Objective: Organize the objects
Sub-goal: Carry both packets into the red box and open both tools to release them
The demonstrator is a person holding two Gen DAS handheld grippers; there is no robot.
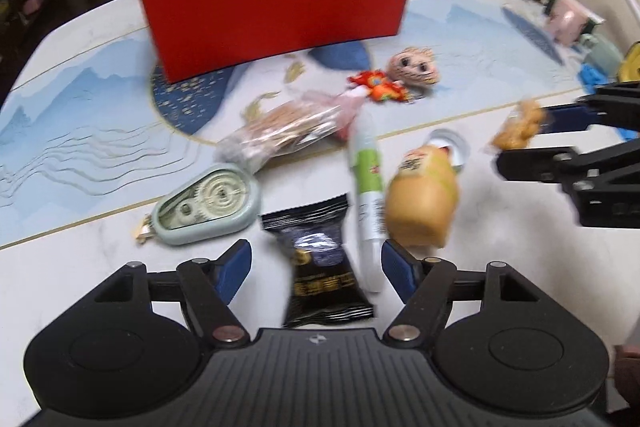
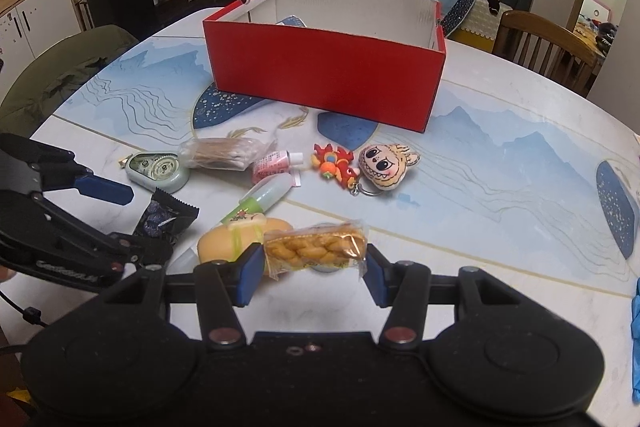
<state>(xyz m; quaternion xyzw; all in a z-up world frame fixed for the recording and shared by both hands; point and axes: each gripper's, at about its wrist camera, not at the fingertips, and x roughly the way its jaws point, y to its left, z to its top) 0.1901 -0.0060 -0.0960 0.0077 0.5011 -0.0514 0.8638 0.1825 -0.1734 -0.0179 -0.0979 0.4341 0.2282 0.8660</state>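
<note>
On a white table (image 2: pixel 500 115) printed with blue mountains, the right gripper (image 2: pixel 314 269) grasps a clear-wrapped twisted pastry (image 2: pixel 316 247), its blue pads pressed against the two ends of the packet, which hangs above the tabletop. The left gripper (image 1: pixel 316 267) stands released, jaws spread, with a black foil snack packet (image 1: pixel 320 267) lying between its fingers; the left wrist view is blurred, so whether either pad touches the packet cannot be told.

Behind the scattered items stands an open red cardboard box (image 2: pixel 328 75) with a white inside; little of its contents shows from either camera. Before it lie a plush face keychain (image 2: pixel 386 165) and, just beside it, a red and orange dragon toy (image 2: pixel 336 165). To their left are a small pink tube (image 2: pixel 276 165), a clear bag of thin brown sticks (image 2: pixel 222 153) and a pale green correction tape dispenser (image 2: pixel 160 169). Nearer the grippers, a white and green glue pen (image 2: pixel 260 201) lies tilted against a tan bun-shaped squeeze toy (image 2: pixel 236 237), which sits just behind the held pastry. A wooden chair (image 2: pixel 548 43) stands at the far side of the table.
</note>
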